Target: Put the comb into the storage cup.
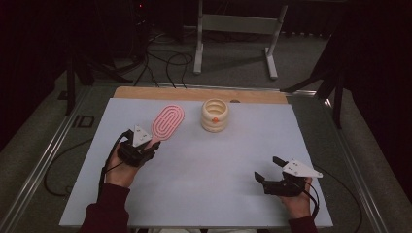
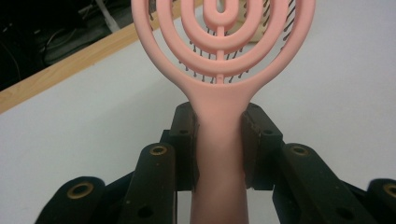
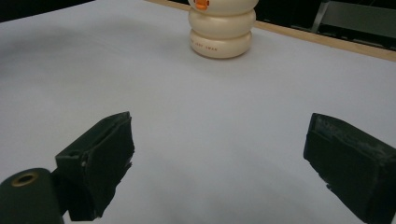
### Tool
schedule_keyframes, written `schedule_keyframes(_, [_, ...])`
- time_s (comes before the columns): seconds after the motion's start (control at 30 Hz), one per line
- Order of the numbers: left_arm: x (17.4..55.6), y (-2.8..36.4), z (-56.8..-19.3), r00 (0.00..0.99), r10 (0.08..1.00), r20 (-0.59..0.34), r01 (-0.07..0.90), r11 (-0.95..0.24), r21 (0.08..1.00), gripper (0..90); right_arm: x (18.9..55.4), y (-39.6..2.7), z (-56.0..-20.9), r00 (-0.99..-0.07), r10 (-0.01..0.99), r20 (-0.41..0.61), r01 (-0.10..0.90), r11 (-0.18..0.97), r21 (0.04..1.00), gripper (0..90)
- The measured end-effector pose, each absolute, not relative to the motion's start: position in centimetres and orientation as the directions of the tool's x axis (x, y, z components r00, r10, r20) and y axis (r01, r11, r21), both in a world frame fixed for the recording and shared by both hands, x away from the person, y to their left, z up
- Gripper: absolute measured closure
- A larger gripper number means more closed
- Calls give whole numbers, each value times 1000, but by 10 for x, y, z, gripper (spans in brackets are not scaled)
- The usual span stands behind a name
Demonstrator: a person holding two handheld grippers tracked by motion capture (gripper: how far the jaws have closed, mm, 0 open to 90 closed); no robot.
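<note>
A pink hairbrush [image 1: 168, 122] with an oval, ringed head lies toward the back left of the white table [image 1: 204, 165]. My left gripper [image 1: 151, 144] is shut on its handle; in the left gripper view both pads press the pink handle [image 2: 219, 154] from either side, and the brush head [image 2: 219, 37] rises beyond with dark bristles behind the rings. A cream ribbed holder [image 1: 214, 115] with an orange spot stands at the back centre. My right gripper [image 1: 269, 169] rests at the front right, jaws wide apart with bare table between them; the holder [image 3: 222, 28] stands well ahead of it.
A wooden strip [image 1: 199, 93] runs along the table's far edge. Beyond it a grey metal stand [image 1: 233, 29] and cables [image 1: 165, 63] sit on the floor. Metal rails [image 1: 43, 160] border the table on both sides.
</note>
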State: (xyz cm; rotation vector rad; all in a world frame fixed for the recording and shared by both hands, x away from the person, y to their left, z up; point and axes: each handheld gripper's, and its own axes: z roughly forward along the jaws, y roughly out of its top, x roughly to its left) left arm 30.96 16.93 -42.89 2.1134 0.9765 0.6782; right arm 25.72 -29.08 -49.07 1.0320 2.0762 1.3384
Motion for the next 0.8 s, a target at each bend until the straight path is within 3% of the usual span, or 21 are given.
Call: schedule_keyframes(0.8, [307, 154, -422, 619, 761, 195, 355, -492, 795, 698, 279, -274, -461, -629, 770, 111, 375, 174, 911, 71])
